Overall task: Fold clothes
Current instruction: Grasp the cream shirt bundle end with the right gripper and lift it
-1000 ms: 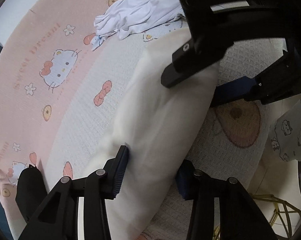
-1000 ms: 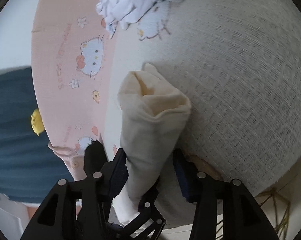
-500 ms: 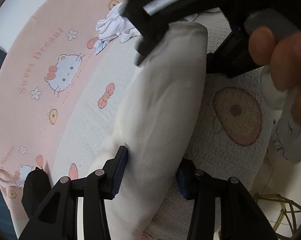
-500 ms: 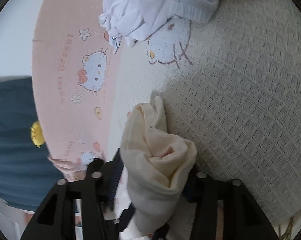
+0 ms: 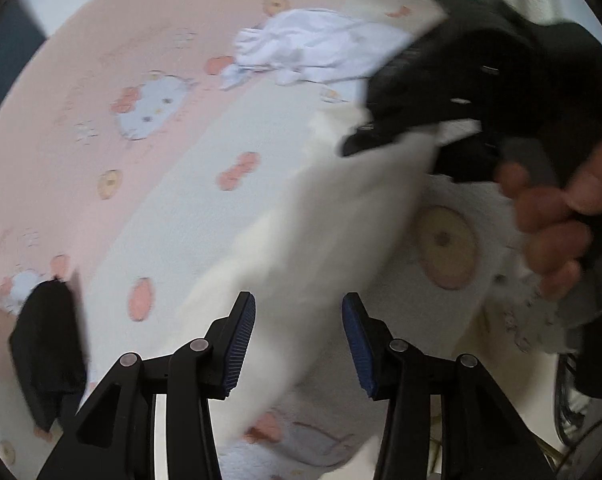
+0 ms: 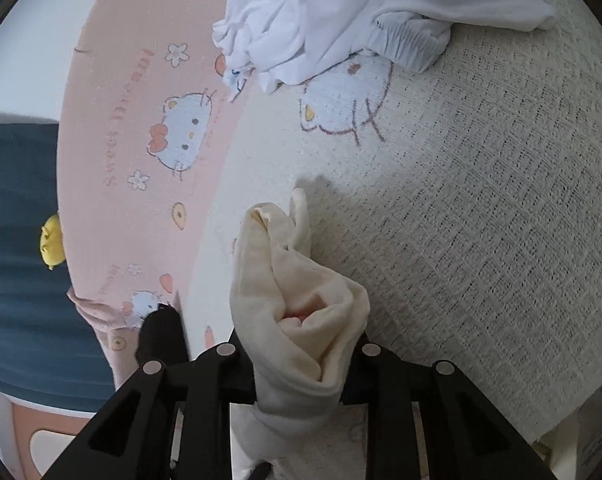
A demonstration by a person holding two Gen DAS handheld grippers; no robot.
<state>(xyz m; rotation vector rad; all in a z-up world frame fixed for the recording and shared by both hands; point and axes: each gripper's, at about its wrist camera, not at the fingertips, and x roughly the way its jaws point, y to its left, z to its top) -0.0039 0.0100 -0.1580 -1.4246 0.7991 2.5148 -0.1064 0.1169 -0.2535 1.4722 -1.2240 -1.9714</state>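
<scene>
I see cream garment bunched between jaws of right hand-held gripper, which have just been closing and now clamp it above blanket. In left view same cloth runs between pads of left hand-held gripper, half open; whether pads press it, I cannot tell, picture blurred. Right gripper body and person's fingers block upper right of my view. White clothes pile lies farther on blanket, apart. Black item at left edge.
</scene>
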